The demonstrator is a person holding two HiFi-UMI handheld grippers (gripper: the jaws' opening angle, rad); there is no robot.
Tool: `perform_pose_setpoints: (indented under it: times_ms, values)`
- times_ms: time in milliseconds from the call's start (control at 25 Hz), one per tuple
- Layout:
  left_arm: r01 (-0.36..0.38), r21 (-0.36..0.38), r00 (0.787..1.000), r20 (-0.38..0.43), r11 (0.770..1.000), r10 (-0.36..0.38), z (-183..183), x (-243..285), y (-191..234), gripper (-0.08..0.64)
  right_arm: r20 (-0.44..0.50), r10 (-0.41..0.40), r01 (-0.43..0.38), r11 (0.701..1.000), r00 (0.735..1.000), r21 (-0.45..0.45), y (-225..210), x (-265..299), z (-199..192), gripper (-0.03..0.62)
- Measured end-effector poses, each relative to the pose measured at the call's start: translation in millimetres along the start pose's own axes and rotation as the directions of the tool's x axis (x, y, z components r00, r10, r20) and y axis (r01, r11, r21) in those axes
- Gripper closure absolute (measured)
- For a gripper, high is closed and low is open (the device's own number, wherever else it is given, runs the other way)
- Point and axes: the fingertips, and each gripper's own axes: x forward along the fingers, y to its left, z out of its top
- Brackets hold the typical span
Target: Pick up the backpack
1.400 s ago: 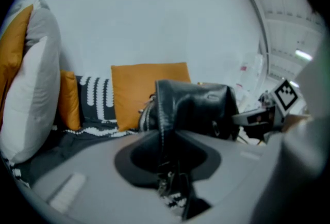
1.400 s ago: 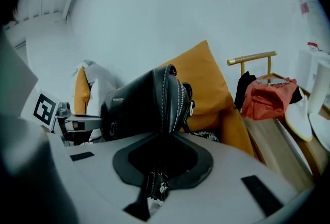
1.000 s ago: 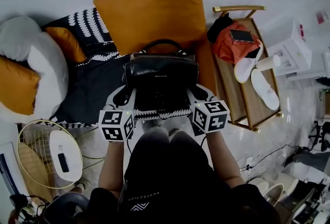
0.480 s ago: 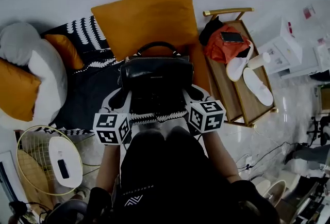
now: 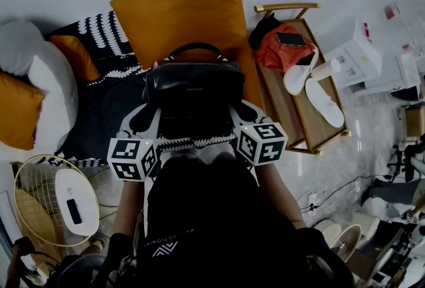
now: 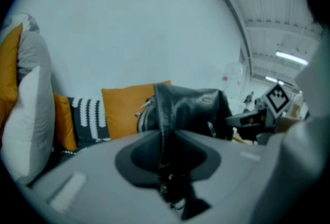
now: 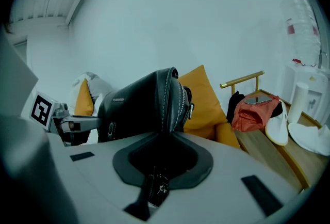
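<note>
Closest to you, just past your lap, your left hand-held gripper [image 5: 146,117] is nipped down narrow on the left end of the backpack [image 5: 194,95]. Its own view shows the jaws pinched on a stitched black edge [image 6: 164,141], with the bag's body [image 6: 191,109] rising straight ahead. Your right hand-held gripper [image 5: 240,113] mirrors it: jaws drawn close on the right-hand seam [image 7: 164,148], with the bag [image 7: 142,107] bulking up in front of them.

So here's the relation that matters. The backpack lies dead ahead of you, its long axis running side to side across your body, and you have one end in each hand-held gripper. Neither hand is nearer; they sit level with each other, either side of the bag, both pointing forward and a little down. I'd say any lift has to go straight up with both hands together, or the bag will tip toward the slower side.

The carry handle [image 5: 194,48] arches over the bag's far edge, untouched. From above, I can't tell whether the bag's base has cleared the patterned throw [image 5: 99,34] beneath it.

Beyond the bag, the orange cushion [image 5: 186,11] leans against the wall just behind the handle. Off to your right, the low desk [image 5: 289,121] stands clear of your right hand.
</note>
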Motion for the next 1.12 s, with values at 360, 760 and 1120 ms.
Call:
perform_pose_setpoints:
  times_ms: [360,760,1120]
  values:
    - [-0.011,0.008,1.0,0.003,1.0,0.011,-2,-11,2,0.471,0.004,0.012,-0.012,1.0,1.0,0.025,7,3,-3,0.554]
    - [-0.018,-0.007,1.0,0.006,1.0,0.018,-6,-19,2,0.472,-0.014,0.026,-0.025,1.0,1.0,0.016,12,1,-7,0.554]
    - [-0.025,-0.041,1.0,0.003,0.999,0.025,-15,-26,-11,0.472,-0.02,0.031,-0.03,0.999,0.999,0.038,8,-10,-14,0.554]
